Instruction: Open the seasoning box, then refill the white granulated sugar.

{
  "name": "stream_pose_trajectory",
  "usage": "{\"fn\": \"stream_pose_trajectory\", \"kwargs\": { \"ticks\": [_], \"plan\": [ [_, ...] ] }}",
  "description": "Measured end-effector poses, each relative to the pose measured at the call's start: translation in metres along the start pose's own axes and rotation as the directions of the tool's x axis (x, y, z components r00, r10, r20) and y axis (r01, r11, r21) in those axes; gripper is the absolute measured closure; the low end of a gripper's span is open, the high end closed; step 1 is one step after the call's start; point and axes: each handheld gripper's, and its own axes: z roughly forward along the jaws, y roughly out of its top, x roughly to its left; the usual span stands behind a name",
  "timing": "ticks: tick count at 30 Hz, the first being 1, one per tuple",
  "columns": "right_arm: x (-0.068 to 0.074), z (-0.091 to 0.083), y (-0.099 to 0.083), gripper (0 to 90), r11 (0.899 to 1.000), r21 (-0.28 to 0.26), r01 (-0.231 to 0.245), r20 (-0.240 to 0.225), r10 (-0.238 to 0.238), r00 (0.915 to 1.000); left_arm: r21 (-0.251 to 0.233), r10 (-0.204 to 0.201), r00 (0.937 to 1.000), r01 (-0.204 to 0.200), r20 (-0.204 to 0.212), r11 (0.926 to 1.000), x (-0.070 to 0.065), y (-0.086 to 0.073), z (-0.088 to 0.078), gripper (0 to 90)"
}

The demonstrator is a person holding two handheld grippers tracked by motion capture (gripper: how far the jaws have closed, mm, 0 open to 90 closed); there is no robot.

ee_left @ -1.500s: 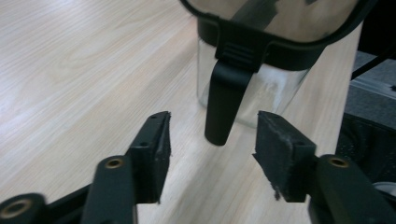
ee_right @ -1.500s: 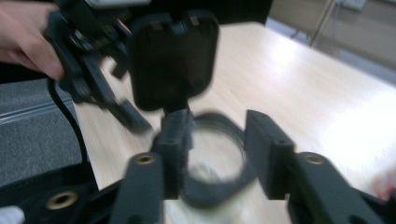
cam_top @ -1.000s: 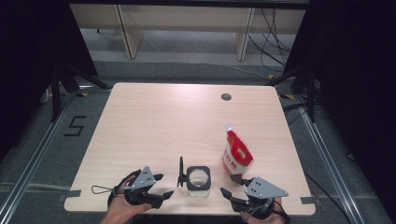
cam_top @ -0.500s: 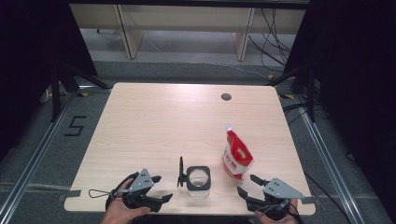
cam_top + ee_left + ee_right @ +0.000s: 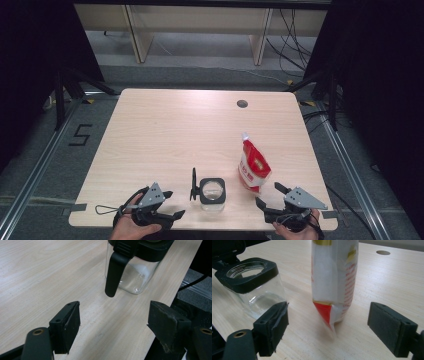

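A clear glass jar (image 5: 212,192) with a black square rim and a flipped-up black lid arm (image 5: 193,184) stands near the table's front edge. To its right a red and white pouch (image 5: 252,165) stands upright. My left gripper (image 5: 174,203) rests left of the jar, open and empty after widening slightly. Its view has the lid arm (image 5: 113,272) and jar (image 5: 135,275) beyond the jaw gap (image 5: 113,327). My right gripper (image 5: 268,194) sits in front of and right of the pouch. Its jaws have just been opening, with nothing between them. The pouch (image 5: 334,285) and jar (image 5: 254,287) stand ahead of it (image 5: 328,327).
The light wooden table (image 5: 200,125) has a round cable hole (image 5: 242,103) near its far right corner. Its right edge lies close to my right gripper. Shelving and cables sit on the floor beyond, and a taped "5" (image 5: 80,135) marks the floor at left.
My right gripper has drawn back to the right, away from the pouch, and its jaws have spread wider. The pouch, the jar and the left gripper stay in place.
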Motion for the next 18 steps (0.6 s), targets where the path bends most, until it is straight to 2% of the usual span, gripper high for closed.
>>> {"fn": "stream_pose_trajectory", "kwargs": {
  "ticks": [4, 5, 7, 8, 11, 12, 14, 16, 17, 18],
  "plan": [
    [-0.001, 0.005, 0.002, 16.8, 1.0, -0.01, -0.002, -0.003, 0.002, 1.0, -0.021, -0.016, 0.9999, 0.016, -0.001, 0.9996, -0.003, 0.001, 0.002, 25.5],
    [-0.002, 0.007, 0.003, 16.3, 0.999, -0.037, 0.01, 0.001, -0.01, 1.0, -0.024, -0.006, 1.0, 0.006, -0.003, 0.9997, -0.002, 0.001, 0.002, 25.6],
    [-0.002, 0.008, 0.004, 16.3, 0.999, -0.042, -0.003, -0.007, 0.003, 1.0, -0.026, 0.005, 1.0, -0.005, 0.004, 0.9997, -0.001, 0.001, 0.002, 25.5],
    [-0.003, 0.009, 0.005, 15.8, 0.999, -0.052, -0.001, 0.0, 0.001, 1.0, 0.003, 0.033, 0.9994, -0.033, -0.002, 0.9994, 0.001, 0.0, 0.001, 25.5],
    [-0.003, 0.012, 0.005, 15.8, 0.998, -0.055, -0.009, -0.006, 0.009, 0.9999, -0.009, 0.015, 0.9999, -0.015, -0.002, 0.9999, -0.001, 0.0, 0.002, 25.5],
    [-0.005, 0.015, 0.005, 15.8, 0.999, -0.042, 0.003, -0.002, -0.003, 1.0, -0.023, -0.004, 1.0, 0.004, -0.001, 0.9997, -0.002, 0.0, 0.004, 25.5],
    [-0.006, 0.017, 0.004, 15.8, 0.999, -0.052, 0.006, 0.008, -0.006, 1.0, -0.013, -0.013, 0.9999, 0.013, -0.001, 0.9998, -0.003, 0.0, 0.004, 25.5],
    [-0.005, 0.018, 0.005, 15.8, 0.998, -0.051, -0.026, 0.01, 0.026, 0.9996, 0.004, 0.02, 0.9998, -0.02, -0.007, 0.9998, -0.001, 0.0, 0.005, 25.5],
    [-0.007, 0.021, 0.005, 15.8, 0.998, -0.066, 0.0, 0.014, 0.001, 0.9999, 0.012, 0.006, 1.0, -0.006, -0.002, 0.9999, -0.001, 0.0, 0.005, 25.5],
    [-0.007, 0.021, 0.005, 15.8, 0.998, -0.063, -0.003, 0.007, 0.004, 1.0, 0.012, 0.006, 1.0, -0.006, -0.002, 0.9999, -0.001, 0.0, 0.005, 25.5]
  ]
}}
